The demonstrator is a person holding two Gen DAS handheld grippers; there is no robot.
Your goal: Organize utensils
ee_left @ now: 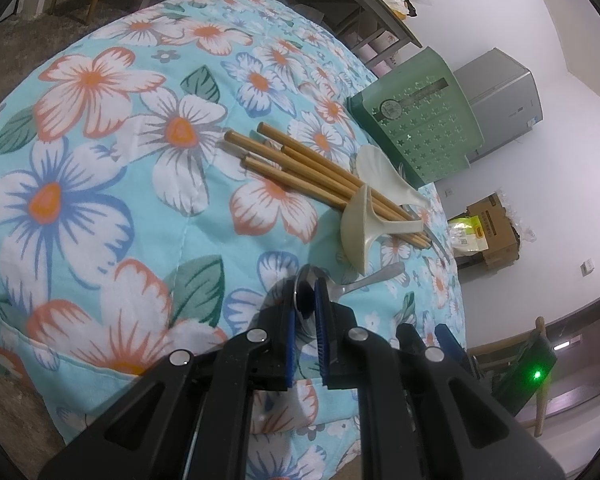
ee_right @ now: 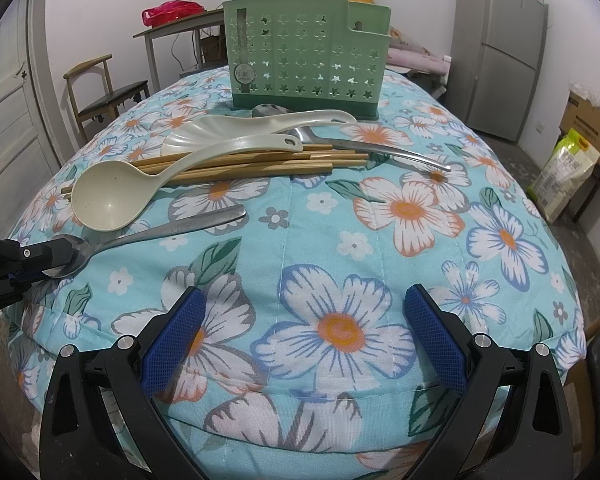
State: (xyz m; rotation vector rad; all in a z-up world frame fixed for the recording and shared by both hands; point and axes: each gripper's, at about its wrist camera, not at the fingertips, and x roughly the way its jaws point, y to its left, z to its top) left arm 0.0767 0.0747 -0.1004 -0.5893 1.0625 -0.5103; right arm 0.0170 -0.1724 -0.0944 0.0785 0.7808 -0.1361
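Note:
My left gripper (ee_left: 305,286) is shut on the bowl of a metal spoon (ee_left: 374,278) that lies on the flowered cloth. From the right wrist view, the left gripper (ee_right: 50,258) holds that metal spoon (ee_right: 168,230) at the far left. My right gripper (ee_right: 304,300) stands open over the cloth with nothing between its fingers. Beyond the spoon lie a cream ladle (ee_right: 108,196), several wooden chopsticks (ee_right: 260,164), a cream rice paddle (ee_right: 240,128) and a long metal utensil (ee_right: 364,146). A green utensil holder (ee_right: 304,52) stands upright behind them.
The table is covered with a padded blue flowered cloth (ee_right: 340,240) that drops off at the near edge. A wooden chair (ee_right: 104,88) and a door are at the left. A grey fridge (ee_right: 500,48), a cardboard box and a bag (ee_right: 568,172) stand at the right.

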